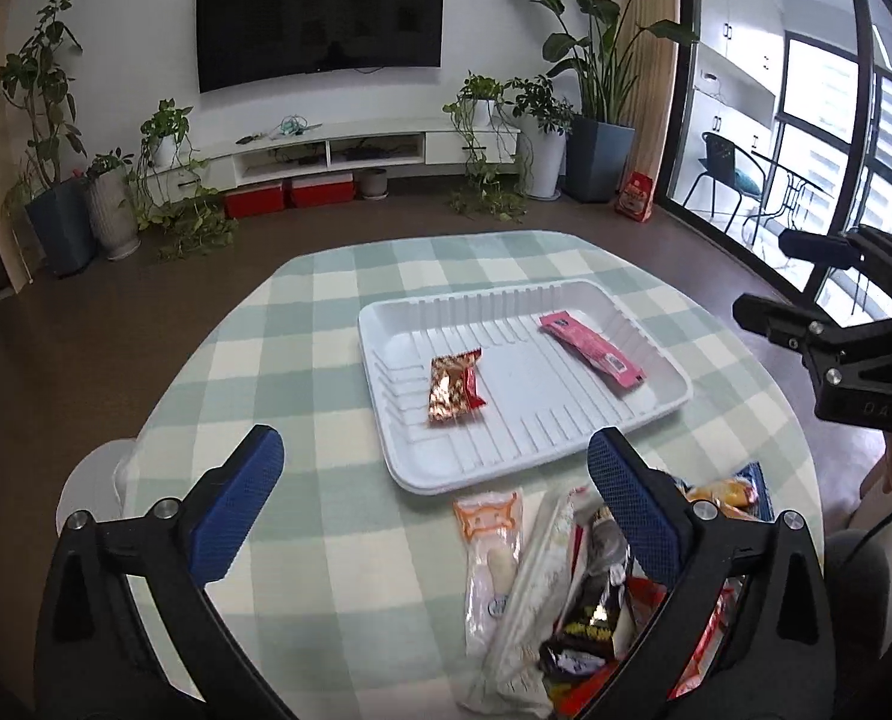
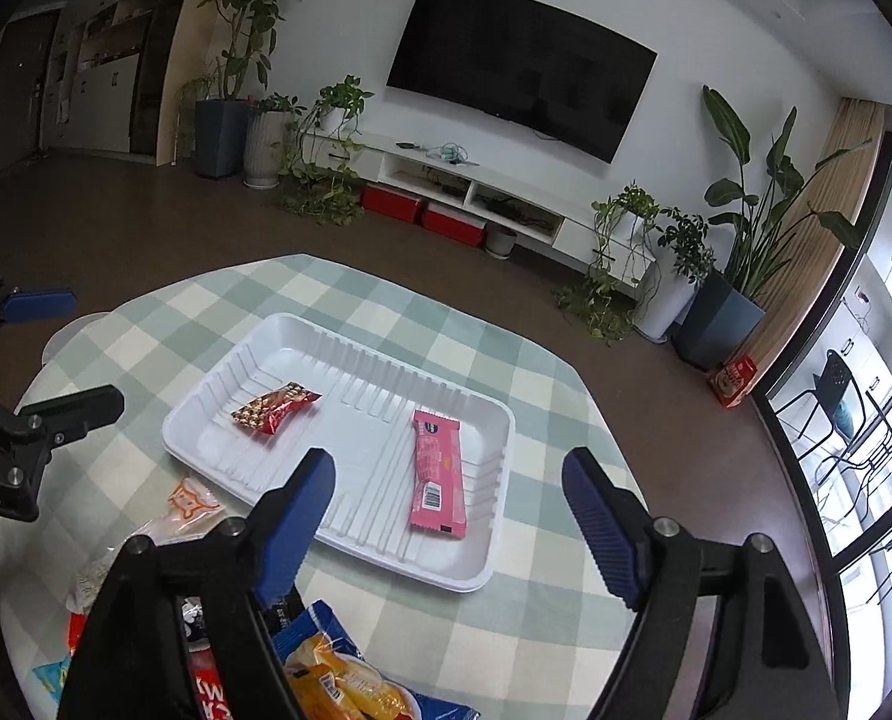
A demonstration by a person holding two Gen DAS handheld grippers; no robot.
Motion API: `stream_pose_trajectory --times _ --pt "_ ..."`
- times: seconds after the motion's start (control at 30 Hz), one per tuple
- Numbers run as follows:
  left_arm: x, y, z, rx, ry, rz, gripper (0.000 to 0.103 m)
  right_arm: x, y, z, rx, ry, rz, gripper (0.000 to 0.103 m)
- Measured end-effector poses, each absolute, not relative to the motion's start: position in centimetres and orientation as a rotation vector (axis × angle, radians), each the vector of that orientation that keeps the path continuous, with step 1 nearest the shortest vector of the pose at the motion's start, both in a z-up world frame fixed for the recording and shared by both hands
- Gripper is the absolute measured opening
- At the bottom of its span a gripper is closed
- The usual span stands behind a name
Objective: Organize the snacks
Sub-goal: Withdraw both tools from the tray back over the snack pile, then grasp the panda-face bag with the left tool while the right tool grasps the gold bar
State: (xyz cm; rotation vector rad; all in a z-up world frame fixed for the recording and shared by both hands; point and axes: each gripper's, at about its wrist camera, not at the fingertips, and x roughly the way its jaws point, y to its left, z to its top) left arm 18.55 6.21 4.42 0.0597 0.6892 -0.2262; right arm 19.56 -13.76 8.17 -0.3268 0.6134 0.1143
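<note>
A white ribbed tray (image 1: 572, 444) (image 2: 254, 336) lies on the round checked table. In it are a red-gold snack packet (image 1: 453, 389) (image 2: 273, 408) and a pink wafer bar (image 1: 590, 347) (image 2: 437, 477). A pile of loose snack packets (image 1: 566, 588) (image 2: 338, 678) lies at the near table edge. My left gripper (image 1: 434, 498) is open and empty, hovering above the pile's left side. My right gripper (image 2: 449, 516) is open and empty above the tray's near edge; it shows in the left wrist view (image 1: 830, 324) at the right.
The checked tablecloth (image 1: 302, 360) (image 2: 542, 612) covers the table. Beyond it are brown floor, a TV cabinet (image 1: 350, 150), potted plants and glass doors at the right. A white round object (image 1: 92, 480) sits by the table's left edge.
</note>
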Motion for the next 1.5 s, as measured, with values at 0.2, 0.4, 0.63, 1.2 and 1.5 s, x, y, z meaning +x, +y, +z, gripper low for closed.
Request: stream_pose_trajectory --times 0.2,0.4,0.63,1.2,1.5 --pt "13.1 6.1 3.5 0.035 0.709 -0.242 0.103 15.9 -13.1 9.0 -0.314 0.604 0.131 0.082" --pt "9.0 5.9 2.1 0.025 0.739 -0.256 0.103 12.8 -13.1 8.8 -0.302 0.613 0.139 0.082" --pt "4.3 5.4 -1.3 0.018 0.811 -0.306 0.103 8.3 -15.3 6.2 -0.200 0.653 0.123 0.082" --pt "5.0 -0.1 -4.7 0.121 0.940 -0.352 0.102 0.6 -21.8 -2.7 0.130 0.819 0.067 0.080" --pt "7.7 -1.2 -7.3 0.152 1.023 -0.338 0.091 1.8 -22.4 -3.2 0.090 0.872 0.097 0.079"
